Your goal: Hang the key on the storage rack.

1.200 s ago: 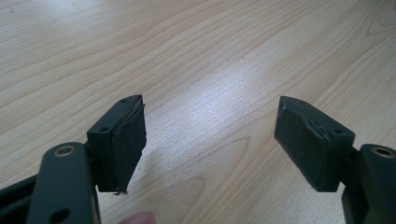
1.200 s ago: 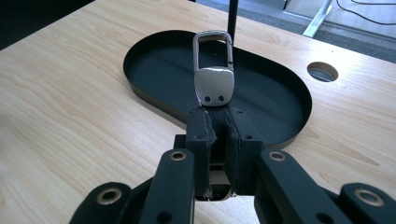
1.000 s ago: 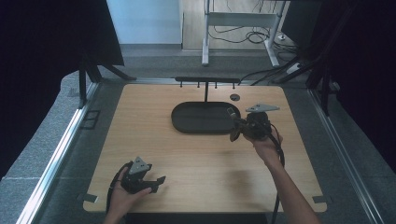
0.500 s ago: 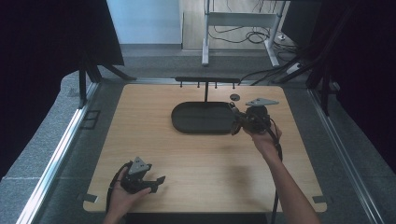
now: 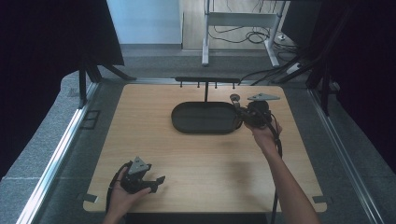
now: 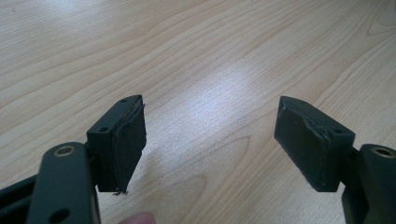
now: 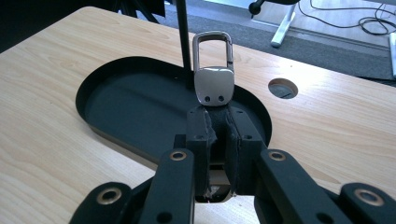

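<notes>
My right gripper (image 7: 215, 122) had its fingers (image 7: 200, 135) pinched on the strap of a metal key clip (image 7: 214, 70), which stood upright above the right end of the black oval tray (image 7: 116, 107), close to the thin black post (image 7: 184, 37). My left gripper (image 6: 210, 140) hovered low over the bare tabletop (image 6: 210, 56) at the near left, fingers (image 6: 123, 140) spread wide around nothing.

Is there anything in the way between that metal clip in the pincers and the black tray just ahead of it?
Nothing visible. The right gripper holds the key clip over the black tray's near rim; the tray's thin post stands behind.
</notes>
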The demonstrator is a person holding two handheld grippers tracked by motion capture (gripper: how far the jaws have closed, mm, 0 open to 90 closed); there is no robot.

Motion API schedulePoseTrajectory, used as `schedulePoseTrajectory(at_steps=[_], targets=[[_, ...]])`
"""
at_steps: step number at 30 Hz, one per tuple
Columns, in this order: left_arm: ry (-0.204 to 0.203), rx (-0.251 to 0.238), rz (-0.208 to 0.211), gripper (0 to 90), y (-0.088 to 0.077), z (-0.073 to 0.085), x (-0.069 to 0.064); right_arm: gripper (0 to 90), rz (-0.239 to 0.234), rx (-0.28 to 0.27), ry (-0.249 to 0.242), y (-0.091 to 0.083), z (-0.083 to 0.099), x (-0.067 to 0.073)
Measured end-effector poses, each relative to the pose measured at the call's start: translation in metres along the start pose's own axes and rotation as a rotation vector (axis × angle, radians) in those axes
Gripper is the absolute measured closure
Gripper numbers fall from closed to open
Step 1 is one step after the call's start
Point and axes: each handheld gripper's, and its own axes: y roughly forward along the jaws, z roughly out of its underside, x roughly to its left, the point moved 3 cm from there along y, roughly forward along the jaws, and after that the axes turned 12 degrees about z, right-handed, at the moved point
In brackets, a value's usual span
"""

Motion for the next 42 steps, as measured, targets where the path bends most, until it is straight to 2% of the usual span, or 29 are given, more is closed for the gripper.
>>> schedulePoseTrajectory(at_steps=[8, 11, 19, 25, 42], targets=[[-0.002, 0.000, 0.000, 25.4, -0.001, 0.000, 0.001, 81.1, 0.007, -0.002, 0.017, 0.006, -0.003, -0.002], [-0.003, 0.001, 0.000, 25.4, 0.000, 0.000, 0.001, 81.1, -0.002, -0.005, 0.040, 0.008, -0.004, -0.003], [-0.002, 0.000, 0.000, 25.5, -0.001, 0.000, 0.001, 81.1, 0.019, -0.012, 0.071, 0.014, -0.010, -0.007], [-0.001, -0.003, 0.000, 25.5, -0.001, 0.000, 0.001, 81.1, 0.039, -0.024, 0.081, 0.018, -0.014, -0.009], [0.000, 0.000, 0.004, 25.5, 0.000, 0.001, 0.000, 81.1, 0.051, -0.036, 0.094, 0.033, -0.015, -0.013]])
